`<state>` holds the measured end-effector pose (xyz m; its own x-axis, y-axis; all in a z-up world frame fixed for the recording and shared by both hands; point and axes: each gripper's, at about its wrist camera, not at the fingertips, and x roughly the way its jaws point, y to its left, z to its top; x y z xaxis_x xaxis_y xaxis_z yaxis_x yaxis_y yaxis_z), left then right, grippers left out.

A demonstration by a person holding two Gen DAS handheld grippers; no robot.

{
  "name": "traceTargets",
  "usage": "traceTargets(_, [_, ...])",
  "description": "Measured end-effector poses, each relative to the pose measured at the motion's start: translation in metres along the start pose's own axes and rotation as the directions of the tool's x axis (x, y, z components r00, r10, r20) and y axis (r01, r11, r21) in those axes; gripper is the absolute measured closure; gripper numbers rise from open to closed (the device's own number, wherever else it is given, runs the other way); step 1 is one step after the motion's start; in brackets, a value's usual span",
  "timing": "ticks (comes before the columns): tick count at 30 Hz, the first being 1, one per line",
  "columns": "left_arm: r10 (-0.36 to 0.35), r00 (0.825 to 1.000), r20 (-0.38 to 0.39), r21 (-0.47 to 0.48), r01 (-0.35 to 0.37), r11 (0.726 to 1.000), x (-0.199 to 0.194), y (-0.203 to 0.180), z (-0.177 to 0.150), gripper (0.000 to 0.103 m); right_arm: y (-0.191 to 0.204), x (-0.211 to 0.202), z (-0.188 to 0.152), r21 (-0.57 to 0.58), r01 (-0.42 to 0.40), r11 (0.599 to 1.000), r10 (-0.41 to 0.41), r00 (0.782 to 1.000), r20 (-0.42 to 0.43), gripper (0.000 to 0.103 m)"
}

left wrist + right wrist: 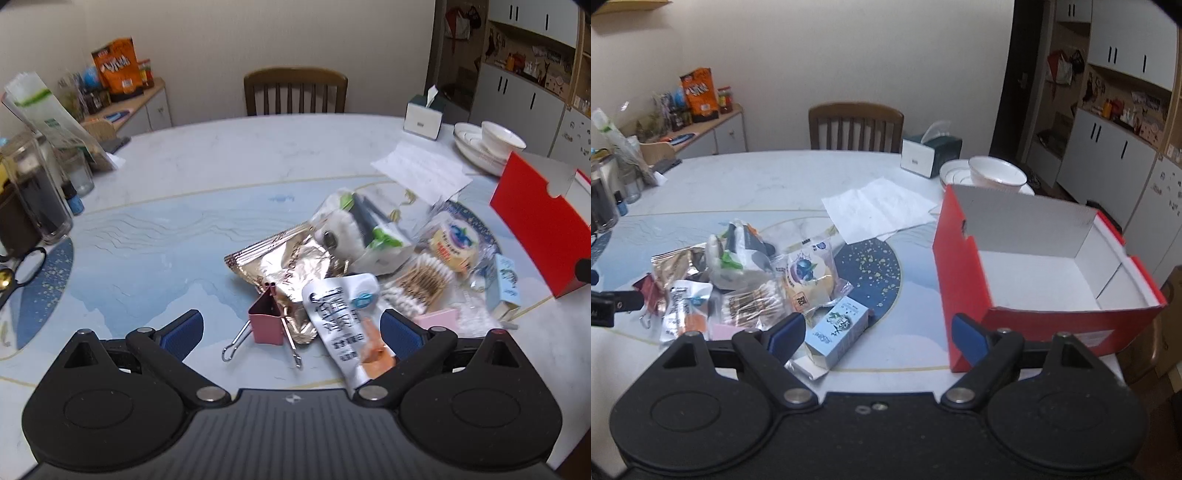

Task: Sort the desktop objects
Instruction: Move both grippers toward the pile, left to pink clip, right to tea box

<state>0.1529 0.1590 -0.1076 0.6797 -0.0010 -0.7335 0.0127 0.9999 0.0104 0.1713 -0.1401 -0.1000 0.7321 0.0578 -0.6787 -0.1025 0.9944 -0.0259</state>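
Left gripper (pixel 291 328): fingers spread wide, nothing between them; it hangs low over the near edge of the table (pixel 229 155), the pink binder clip (pixel 266 320) just ahead in the gap.
Right gripper (pixel 878 330): fingers wide apart too, holding nothing; the left blue pad sits just beside the light blue carton (pixel 837 328), the right pad in front of the red box (pixel 964 273).
Only the right view shows: the inside of the red box, white-lined and bare, open top upward, a low divider near its right end; its long axis runs away from the camera toward the right.
Only the left view shows: the binder clip's wire handles splayed toward the camera, scissors (pixel 27 267) at the far left edge, and a tall clear jar (pixel 38 192) with dark contents.
Both views show: the pile of small things left of the box, a tissue box (pixel 925 157), white bowls and plates (pixel 991 175), a sheet of paper (pixel 881 208), a chair (pixel 855 127) behind.
Pile: gold foil packet (pixel 284 262), white sachet (pixel 343 325), cotton swabs pack (pixel 753 304), round wrapped cake (pixel 809 280), a clear bag of white and green items (pixel 738 258), all touching or overlapping.
White sachet: long axis runs near to far, near end toward the left gripper's right finger.
Light blue carton: lies flat, long axis diagonal, near-left to far-right, its far end pointing toward the box.
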Motion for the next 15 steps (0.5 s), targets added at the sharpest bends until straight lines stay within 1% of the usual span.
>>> traceTargets(3, [0.000, 1.000, -0.017, 0.022, 0.000, 1.000, 0.012, 0.008, 0.001, 0.001, 0.007, 0.023, 0.004, 0.013, 0.014, 1.000, -0.014, 0.999, -0.036, 0.018])
traceTargets(6, [-0.006, 0.999, -0.034, 0.019, 0.007, 1.000, 0.020, 0.018, 0.002, 0.001, 0.014, 0.042, 0.006, 0.014, 0.021, 1.000, -0.019, 0.997, -0.077, 0.018])
traceTargets(8, [-0.006, 0.998, -0.055, 0.014, 0.006, 1.000, 0.026, 0.023, 0.001, 0.006, 0.018, 0.051, 0.006, 0.009, 0.024, 1.000, -0.023, 0.994, -0.103, 0.018])
traceTargets(12, [-0.006, 0.996, -0.086, 0.018, 0.008, 1.000, 0.038, 0.031, 0.000, 0.008, 0.025, 0.069, 0.007, 0.010, 0.028, 1.000, -0.026, 0.989, -0.147, 0.019])
traceTargets(14, [-0.016, 0.996, -0.093, 0.014, 0.018, 1.000, 0.042, 0.032, 0.001, 0.014, 0.027, 0.076, 0.008, 0.014, 0.032, 0.999, -0.029, 0.986, -0.165, 0.020])
traceTargets(15, [-0.020, 0.995, -0.097, 0.014, 0.022, 1.000, 0.044, 0.033, 0.001, 0.015, 0.028, 0.079, 0.008, 0.016, 0.033, 0.999, -0.029, 0.985, -0.172, 0.020])
